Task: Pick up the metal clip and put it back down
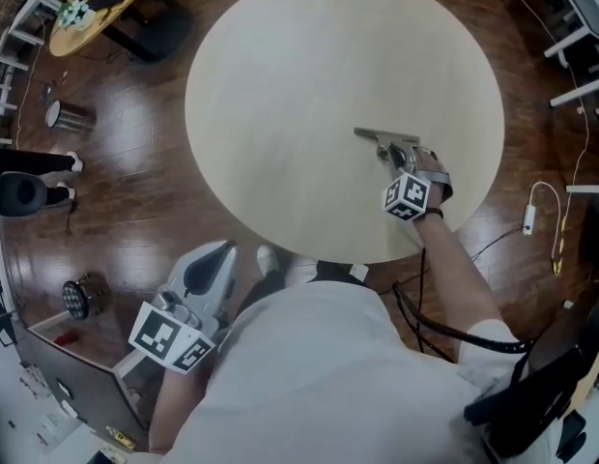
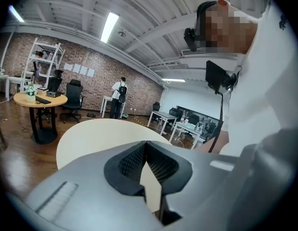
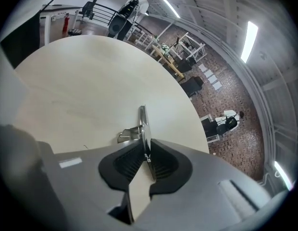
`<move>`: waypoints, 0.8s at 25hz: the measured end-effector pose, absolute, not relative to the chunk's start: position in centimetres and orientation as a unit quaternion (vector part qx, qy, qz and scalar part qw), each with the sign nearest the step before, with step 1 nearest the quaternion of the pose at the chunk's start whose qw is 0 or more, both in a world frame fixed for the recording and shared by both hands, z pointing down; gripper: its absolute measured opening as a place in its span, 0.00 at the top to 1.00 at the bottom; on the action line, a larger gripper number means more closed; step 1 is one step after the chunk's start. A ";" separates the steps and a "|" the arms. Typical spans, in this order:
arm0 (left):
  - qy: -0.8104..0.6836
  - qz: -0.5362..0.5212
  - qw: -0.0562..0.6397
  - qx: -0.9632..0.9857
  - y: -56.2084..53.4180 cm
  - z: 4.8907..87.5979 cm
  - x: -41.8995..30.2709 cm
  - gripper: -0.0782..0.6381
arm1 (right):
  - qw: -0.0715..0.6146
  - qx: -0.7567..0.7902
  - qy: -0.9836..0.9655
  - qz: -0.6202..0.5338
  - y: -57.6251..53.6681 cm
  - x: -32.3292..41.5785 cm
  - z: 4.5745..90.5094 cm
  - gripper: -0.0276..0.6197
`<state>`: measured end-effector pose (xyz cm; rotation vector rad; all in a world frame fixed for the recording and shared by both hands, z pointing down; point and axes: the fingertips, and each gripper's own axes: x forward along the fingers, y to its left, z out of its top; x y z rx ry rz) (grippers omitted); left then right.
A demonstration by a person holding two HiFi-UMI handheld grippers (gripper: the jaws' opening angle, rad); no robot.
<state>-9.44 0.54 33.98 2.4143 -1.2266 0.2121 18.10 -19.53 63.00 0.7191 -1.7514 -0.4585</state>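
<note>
The metal clip [image 1: 382, 139] lies on the round pale table [image 1: 280, 75], right of its middle. In the right gripper view its thin steel plate [image 3: 142, 124] stands edge-on between the pads and its bent handle sticks out to the left. My right gripper [image 1: 400, 158] is at the clip's near end with its jaws a little apart around the plate [image 3: 145, 147], which lies along the right pad with a thin gap on the left. My left gripper [image 1: 222, 251] hangs off the table's near edge, over the floor. Its jaw tips meet with nothing between them [image 2: 145, 146].
Dark wooden floor surrounds the table. A small round wooden table [image 1: 92, 3] with items on it stands at the far left. Cables and a white plug [image 1: 529, 218] lie on the floor at the right. A person [image 2: 121, 96] stands far off by desks.
</note>
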 end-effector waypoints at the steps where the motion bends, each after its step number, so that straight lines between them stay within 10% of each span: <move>1: -0.445 0.077 0.214 0.866 0.7 34.0 -9.3 0.89 | 0.558 0.297 -0.751 -0.190 -19.3 17.8 63.2 0.89; 20: -0.431 0.034 0.169 0.886 8.9 33.6 -9.8 0.89 | 0.444 0.342 -0.803 -0.202 -10.0 13.7 49.6 0.73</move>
